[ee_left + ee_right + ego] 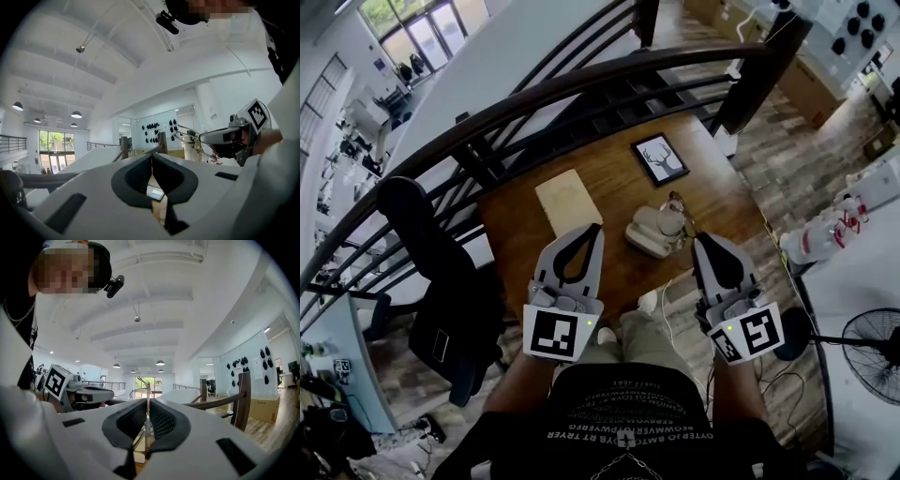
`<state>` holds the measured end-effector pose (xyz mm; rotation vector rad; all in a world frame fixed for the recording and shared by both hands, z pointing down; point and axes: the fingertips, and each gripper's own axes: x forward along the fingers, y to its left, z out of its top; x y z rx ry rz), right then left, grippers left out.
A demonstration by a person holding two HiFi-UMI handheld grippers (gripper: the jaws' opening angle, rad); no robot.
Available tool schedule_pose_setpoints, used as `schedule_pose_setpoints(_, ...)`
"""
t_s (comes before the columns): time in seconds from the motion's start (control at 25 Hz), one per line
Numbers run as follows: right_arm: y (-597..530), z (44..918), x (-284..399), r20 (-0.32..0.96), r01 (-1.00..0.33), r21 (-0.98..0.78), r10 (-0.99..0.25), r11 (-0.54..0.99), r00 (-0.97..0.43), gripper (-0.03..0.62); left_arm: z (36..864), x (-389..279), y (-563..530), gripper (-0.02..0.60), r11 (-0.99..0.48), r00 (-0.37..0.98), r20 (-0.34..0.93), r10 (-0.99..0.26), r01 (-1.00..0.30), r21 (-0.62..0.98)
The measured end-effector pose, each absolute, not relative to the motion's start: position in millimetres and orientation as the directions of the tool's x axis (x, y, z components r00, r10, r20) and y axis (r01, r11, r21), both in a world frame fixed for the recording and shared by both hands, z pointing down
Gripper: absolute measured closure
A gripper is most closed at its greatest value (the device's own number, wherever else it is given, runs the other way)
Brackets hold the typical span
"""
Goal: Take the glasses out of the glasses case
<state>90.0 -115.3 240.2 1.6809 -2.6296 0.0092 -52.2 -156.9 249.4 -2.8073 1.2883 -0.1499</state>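
We see the right gripper (692, 239) with its fingers (164, 420) closed on the thin, wire-framed metal glasses (675, 208). In the right gripper view a slim wire of the frame (148, 390) stands upright, pinched between the dark ribbed pads. The left gripper (598, 230) holds nothing. Its fingers (136, 180) meet at the tips, and only the brown wooden surface (609, 178) shows through the gap behind them.

From the head view, the glasses sit at the right gripper's tip, just over the right edge of the pale grey, rounded glasses case (649, 234). The case lies open on the surface between the two grippers. We cannot tell whether any part of the frame touches the case.

We judge the glasses to be light but delicate. The wire will bend under a hard squeeze or a twist, the lenses scratch easily, and smooth metal can slide or swivel in a narrow pinch. A hold on one thin wire lets the rest of the frame swing. A grip near the hinge or the bridge, where the frame is stiffest, would carry it more steadily, and we would keep the pads off the lenses. The case looks light too, and may shift if the frame snags on it. The free left gripper could steady it.

Farther back lie a flat beige pad (568, 201) and a black-framed picture of a deer (660, 158).
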Motion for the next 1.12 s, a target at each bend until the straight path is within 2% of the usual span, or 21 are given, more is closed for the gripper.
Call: schedule_pose_setpoints(1.12,-108.3,228.8,82.7,-0.007,-0.907,0.009,-0.907,0.42,-0.42,0.566,239.4,-61.8,-150.7,0.552,-0.657,0.655,0.057,-0.754,-0.748,-0.094)
